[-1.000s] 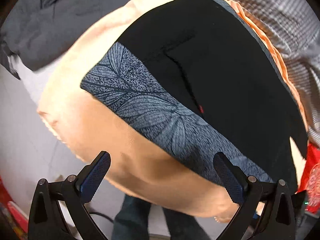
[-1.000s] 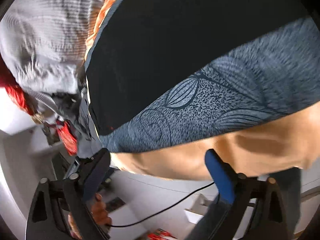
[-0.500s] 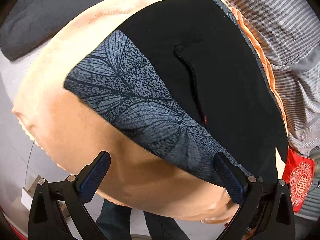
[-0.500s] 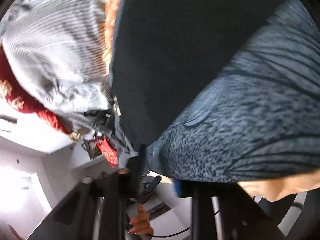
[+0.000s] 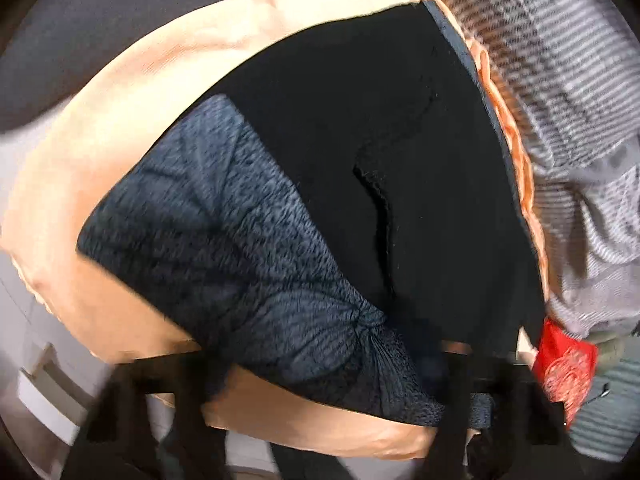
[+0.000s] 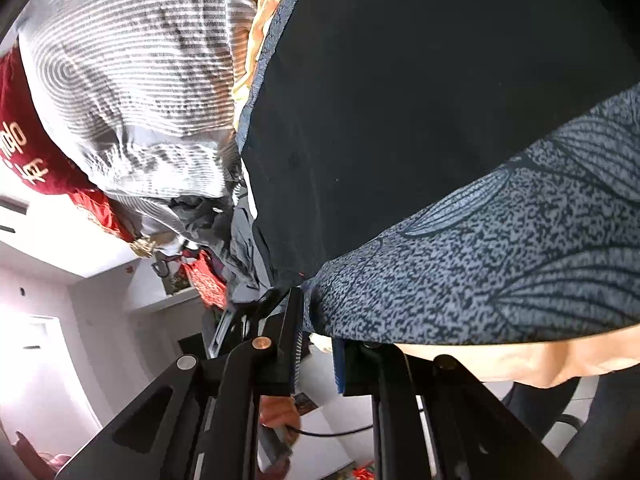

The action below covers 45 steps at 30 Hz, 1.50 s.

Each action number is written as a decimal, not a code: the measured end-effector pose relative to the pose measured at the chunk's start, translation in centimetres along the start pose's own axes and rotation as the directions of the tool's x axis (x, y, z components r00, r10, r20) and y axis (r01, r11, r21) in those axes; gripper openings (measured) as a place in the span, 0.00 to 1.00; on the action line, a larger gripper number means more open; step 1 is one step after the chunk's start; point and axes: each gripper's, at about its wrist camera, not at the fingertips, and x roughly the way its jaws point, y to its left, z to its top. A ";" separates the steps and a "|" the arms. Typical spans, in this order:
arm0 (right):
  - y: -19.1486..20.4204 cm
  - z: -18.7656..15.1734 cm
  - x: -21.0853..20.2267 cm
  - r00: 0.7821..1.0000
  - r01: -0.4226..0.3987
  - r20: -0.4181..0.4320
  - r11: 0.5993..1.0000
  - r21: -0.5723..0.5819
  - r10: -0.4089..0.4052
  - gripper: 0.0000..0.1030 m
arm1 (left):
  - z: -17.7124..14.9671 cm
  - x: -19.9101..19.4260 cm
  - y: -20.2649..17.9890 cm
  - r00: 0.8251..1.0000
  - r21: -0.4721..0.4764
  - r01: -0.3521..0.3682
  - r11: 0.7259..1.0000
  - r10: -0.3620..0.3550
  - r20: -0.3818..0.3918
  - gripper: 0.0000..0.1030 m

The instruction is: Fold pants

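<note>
Peach sheet [image 5: 132, 120] covers the surface. Black pants [image 5: 360, 140] with a grey leaf-print waistband [image 5: 248, 248] lie flat on it, waistband along its near edge. Striped cloth [image 6: 132, 64] beyond. Left gripper [image 5: 320, 392], blurred, jaws closing around waistband edge. Right gripper [image 6: 316, 344] jaws clamped on waistband corner.

Matt black cloth pants [image 5: 360, 128] w/ speckled grey band; smooth peach sheet [image 5: 132, 92].
</note>
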 end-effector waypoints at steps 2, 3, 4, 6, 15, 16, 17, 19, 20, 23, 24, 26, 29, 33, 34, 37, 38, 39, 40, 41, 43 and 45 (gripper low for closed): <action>0.5 0.3 -0.1 0.999 0.038 -0.008 0.999 -0.019 -0.038 0.09 | 0.3 -0.7 -0.3 1.000 0.018 0.007 1.000 -0.007 0.012 0.28; 0.9 0.5 -0.2 0.998 0.054 -0.010 0.998 -0.030 -0.054 0.09 | 0.3 -1.2 -0.6 1.000 0.026 0.005 1.000 -0.006 0.023 0.24; 1.4 0.8 -0.2 0.998 0.064 -0.013 0.997 -0.043 -0.065 0.08 | 0.3 -1.8 -0.8 0.999 0.037 0.004 0.999 -0.005 0.035 0.21; 2.8 1.7 -0.6 0.996 0.080 -0.023 0.993 -0.086 -0.083 0.08 | 0.6 -3.3 -1.9 0.998 0.060 -0.006 0.998 0.002 0.067 0.21; 11.2 10.0 -2.1 0.993 0.074 -0.067 0.958 -0.278 -0.096 0.08 | 5.5 -6.9 -9.9 0.984 0.136 -0.010 0.991 -0.014 0.177 0.21; 12.2 11.5 -2.1 0.992 0.078 -0.067 0.951 -0.299 -0.103 0.08 | 6.3 -6.7 -10.8 0.983 0.141 -0.017 0.990 -0.010 0.182 0.21; 12.9 12.8 -1.9 0.991 0.089 -0.063 0.944 -0.319 -0.114 0.08 | 7.7 -6.1 -12.0 0.982 0.155 -0.026 0.988 -0.004 0.190 0.21; 14.1 16.0 -1.1 0.987 0.121 -0.055 0.931 -0.343 -0.149 0.08 | 9.9 -4.8 -14.1 0.977 0.182 -0.055 0.982 0.015 0.214 0.21; 14.2 17.7 -0.6 0.985 0.133 -0.056 0.932 -0.338 -0.161 0.08 | 10.6 -4.1 -14.5 0.975 0.189 -0.073 0.979 0.031 0.221 0.21; 13.8 22.0 1.2 0.981 0.151 -0.067 0.937 -0.315 -0.181 0.08 | 13.5 -1.9 -16.1 0.971 0.192 -0.104 0.976 0.058 0.233 0.21; 13.5 23.3 2.0 0.978 0.165 -0.067 0.934 -0.317 -0.196 0.08 | 14.7 -0.8 -16.6 0.970 0.189 -0.115 0.975 0.070 0.233 0.21; 13.0 25.3 3.3 0.972 0.194 -0.066 0.925 -0.326 -0.227 0.08 | 16.1 1.2 -17.2 0.966 0.181 -0.153 0.971 0.108 0.237 0.21; 11.9 28.0 5.4 0.961 0.233 -0.065 0.912 -0.337 -0.269 0.08 | 17.3 3.4 -17.6 0.956 0.162 -0.208 0.965 0.166 0.241 0.26; 10.0 30.3 7.4 0.945 0.272 -0.081 0.900 -0.340 -0.316 0.08 | 18.5 4.3 -17.2 0.962 0.130 -0.185 0.974 0.153 0.226 0.38; 9.7 30.7 7.8 0.942 0.278 -0.086 0.897 -0.342 -0.325 0.08 | 18.6 4.0 -17.2 0.964 0.130 -0.175 0.976 0.143 0.225 0.44; 9.4 31.5 8.2 0.938 0.283 -0.099 0.900 -0.332 -0.331 0.08 | 18.2 1.6 -17.5 0.939 0.149 -0.238 0.960 0.188 0.287 0.68; 9.6 31.6 8.1 0.935 0.290 -0.102 0.897 -0.334 -0.341 0.11 | 18.0 0.6 -17.7 0.923 0.149 -0.267 0.952 0.208 0.323 0.73; 9.8 31.7 8.0 0.933 0.291 -0.106 0.893 -0.342 -0.345 0.13 | 17.8 -0.3 -17.7 0.911 0.152 -0.285 0.946 0.218 0.351 0.74; 10.3 31.6 7.7 0.932 0.290 -0.108 0.888 -0.356 -0.347 0.22 | 17.6 -1.0 -17.9 0.902 0.159 -0.300 0.941 0.226 0.367 0.74; 11.1 31.4 7.4 0.932 0.287 -0.104 0.882 -0.374 -0.347 0.36 | 17.5 -1.4 -18.0 0.895 0.170 -0.326 0.930 0.245 0.374 0.74; 12.4 30.7 6.3 0.941 0.267 -0.088 0.880 -0.394 -0.325 0.63 | 16.7 -1.3 -18.6 0.870 0.203 -0.403 0.893 0.305 0.387 0.74; 14.0 29.4 4.3 0.952 0.268 -0.026 0.867 -0.421 -0.306 0.69 | 15.6 0.5 -20.0 0.853 0.277 -0.469 0.839 0.349 0.387 0.74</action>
